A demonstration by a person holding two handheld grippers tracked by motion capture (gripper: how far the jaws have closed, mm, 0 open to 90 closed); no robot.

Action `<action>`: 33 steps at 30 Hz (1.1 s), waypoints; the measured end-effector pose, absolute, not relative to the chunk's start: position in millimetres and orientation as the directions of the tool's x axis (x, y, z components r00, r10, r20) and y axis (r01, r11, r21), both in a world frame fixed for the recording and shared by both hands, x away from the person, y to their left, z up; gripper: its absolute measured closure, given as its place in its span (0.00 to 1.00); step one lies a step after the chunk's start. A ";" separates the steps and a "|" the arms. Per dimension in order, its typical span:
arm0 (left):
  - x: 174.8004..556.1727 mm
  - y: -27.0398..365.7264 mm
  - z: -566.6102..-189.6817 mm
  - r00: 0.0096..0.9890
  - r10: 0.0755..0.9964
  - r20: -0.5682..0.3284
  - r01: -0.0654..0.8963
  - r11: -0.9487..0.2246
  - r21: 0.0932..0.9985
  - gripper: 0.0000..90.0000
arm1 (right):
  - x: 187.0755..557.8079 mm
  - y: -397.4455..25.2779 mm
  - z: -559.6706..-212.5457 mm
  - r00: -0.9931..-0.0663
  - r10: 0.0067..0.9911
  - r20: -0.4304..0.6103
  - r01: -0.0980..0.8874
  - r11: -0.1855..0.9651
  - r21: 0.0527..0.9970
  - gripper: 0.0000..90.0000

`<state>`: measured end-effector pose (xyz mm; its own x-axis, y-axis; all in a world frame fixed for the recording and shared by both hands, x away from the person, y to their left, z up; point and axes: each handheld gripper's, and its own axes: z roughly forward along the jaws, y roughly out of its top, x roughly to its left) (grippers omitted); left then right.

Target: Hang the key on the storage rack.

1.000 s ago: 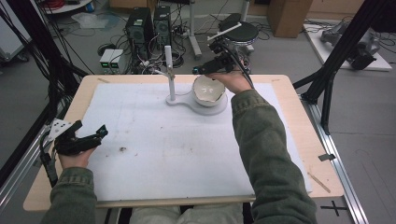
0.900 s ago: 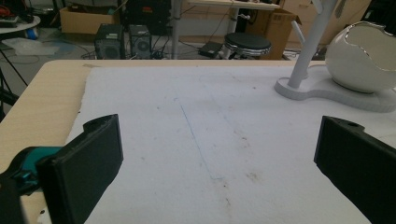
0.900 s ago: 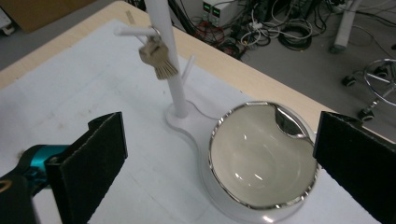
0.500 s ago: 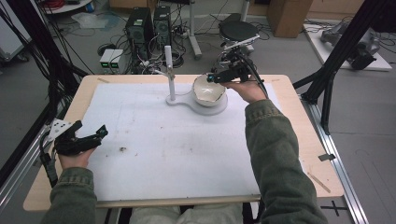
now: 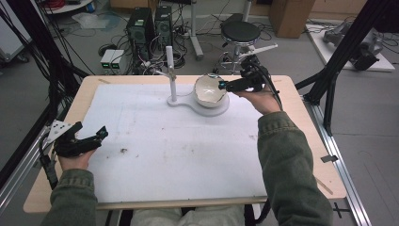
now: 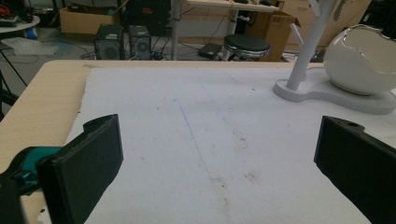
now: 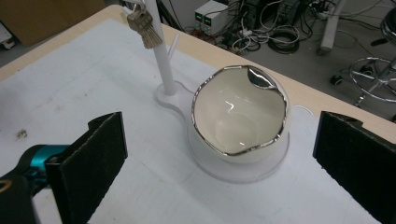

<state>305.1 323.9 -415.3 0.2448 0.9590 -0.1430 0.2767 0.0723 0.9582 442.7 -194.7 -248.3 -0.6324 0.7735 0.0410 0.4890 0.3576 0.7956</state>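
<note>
A wooden worktop [image 5: 301,136] is covered by a white sheet [image 5: 179,146], on which small dark stains are seen. Near the far edge of the worktop, a little right of its middle, a white stand [image 5: 197,101] is placed: a flat base with a thin upright post [image 5: 170,70] at its left end. On the round right part of the base a white bowl [image 5: 210,89] with a wavy silver rim is seated, and it is tilted so that its opening is turned towards the right gripper. In the right gripper view a small bunch of keys [image 7: 140,25] is seen hanging at the top of the post.

The right gripper [image 5: 225,85] is held above the far right part of the worktop, just beside the right side of the bowl, and it is pointed to the left. The right forearm, in a green sleeve [image 5: 287,165], is stretched forward from the near edge, and the right hand [image 5: 259,99] is bent inward at the wrist. Its fingers [image 7: 93,154] are spread wide and nothing is held between them; the bowl is seen between them, farther off.

The left gripper [image 5: 96,136] is held low near the left edge of the worktop, towards the near left corner, and it is pointed to the right. It is gripped from below by the left hand [image 5: 73,160]. Its fingers [image 6: 88,158] are also opened wide and empty, with bare sheet between them.
</note>
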 end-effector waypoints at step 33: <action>302.7 326.2 -416.5 0.234 0.961 -0.148 0.277 0.080 0.958 0.02 | 393.4 -273.2 -313.7 -0.516 0.853 0.080 0.542 0.253 0.802 0.02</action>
<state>302.7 326.2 -416.5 0.2338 0.9610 -0.1479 0.2770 0.0799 0.9575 393.4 -273.2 -313.7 -0.5164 0.8526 0.0802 0.5418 0.2527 0.8016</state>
